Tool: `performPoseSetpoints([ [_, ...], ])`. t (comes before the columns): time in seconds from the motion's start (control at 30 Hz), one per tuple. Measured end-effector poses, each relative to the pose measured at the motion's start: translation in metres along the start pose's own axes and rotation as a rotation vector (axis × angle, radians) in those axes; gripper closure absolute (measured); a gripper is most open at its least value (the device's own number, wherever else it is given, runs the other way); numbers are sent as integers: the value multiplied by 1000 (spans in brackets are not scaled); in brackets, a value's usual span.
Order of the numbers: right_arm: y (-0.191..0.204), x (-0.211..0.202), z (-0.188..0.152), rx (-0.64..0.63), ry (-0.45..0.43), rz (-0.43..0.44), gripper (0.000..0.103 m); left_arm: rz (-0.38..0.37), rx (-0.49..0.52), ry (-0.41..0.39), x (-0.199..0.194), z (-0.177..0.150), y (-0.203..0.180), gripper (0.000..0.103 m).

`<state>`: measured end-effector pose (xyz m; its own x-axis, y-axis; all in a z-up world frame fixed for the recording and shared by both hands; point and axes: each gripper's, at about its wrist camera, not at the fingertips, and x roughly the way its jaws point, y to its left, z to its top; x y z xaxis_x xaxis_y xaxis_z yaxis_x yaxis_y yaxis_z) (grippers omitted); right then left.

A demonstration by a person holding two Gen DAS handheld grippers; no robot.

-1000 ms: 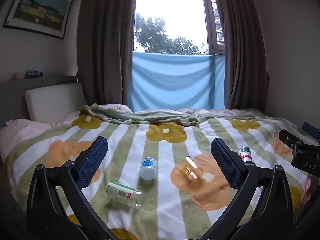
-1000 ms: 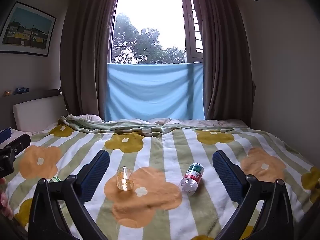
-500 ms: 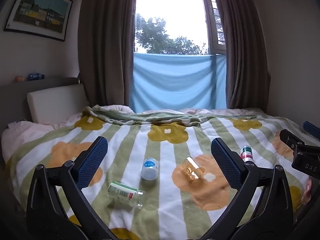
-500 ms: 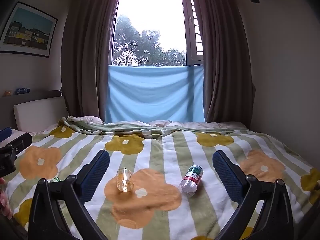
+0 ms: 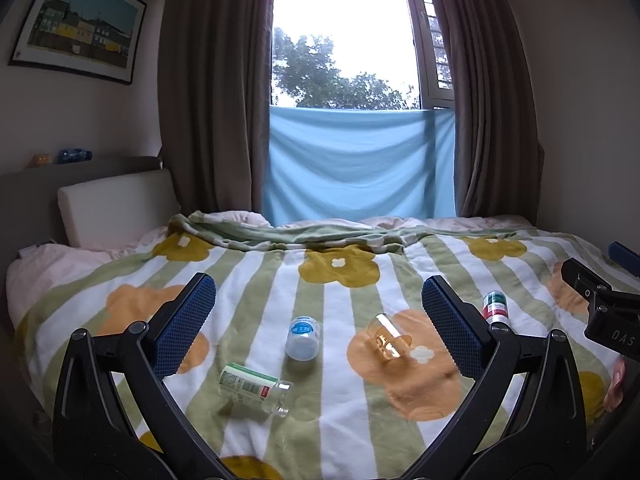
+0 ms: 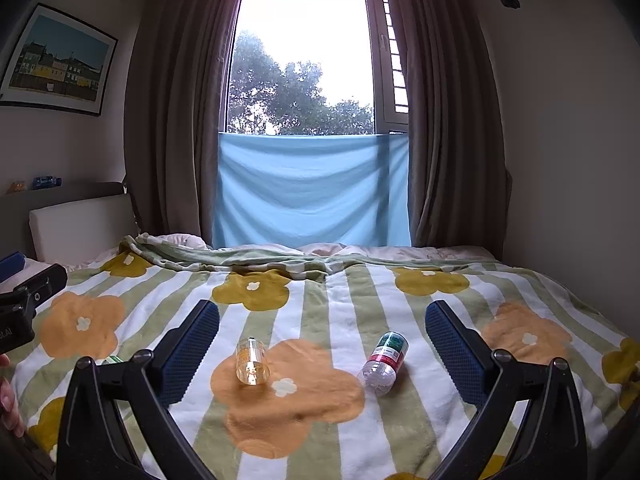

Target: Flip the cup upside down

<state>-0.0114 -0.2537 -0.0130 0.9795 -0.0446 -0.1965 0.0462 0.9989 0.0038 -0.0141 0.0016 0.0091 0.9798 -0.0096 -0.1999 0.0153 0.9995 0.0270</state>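
Since a second ago my view is creeping slightly closer; nothing on the blanket (image 5: 248, 280) is shifting. I'm holding my left gripper (image 5: 318, 314) spread and empty above it. Left to right, I'm counting three bottles: green-labelled (image 5: 254, 388), blue-labelled (image 5: 303, 337), red-and-green (image 6: 384, 362). One clear cup (image 6: 251, 366) is lying on its side between them. My right gripper (image 6: 322, 338) is spread too.

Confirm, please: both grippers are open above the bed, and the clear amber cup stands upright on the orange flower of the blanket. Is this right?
Not quite. The amber cup does not stand upright: it lies on its side on the orange flower of the blanket, as the right wrist view shows. The rest holds: the left gripper and the right gripper are both open above the bed.
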Motion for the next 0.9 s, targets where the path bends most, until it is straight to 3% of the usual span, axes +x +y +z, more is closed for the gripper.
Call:
performPoseSetpoints([
  [0.9,0,-5,3,1,-15,-3,0,4,-10,9,3,1,-3,0],
])
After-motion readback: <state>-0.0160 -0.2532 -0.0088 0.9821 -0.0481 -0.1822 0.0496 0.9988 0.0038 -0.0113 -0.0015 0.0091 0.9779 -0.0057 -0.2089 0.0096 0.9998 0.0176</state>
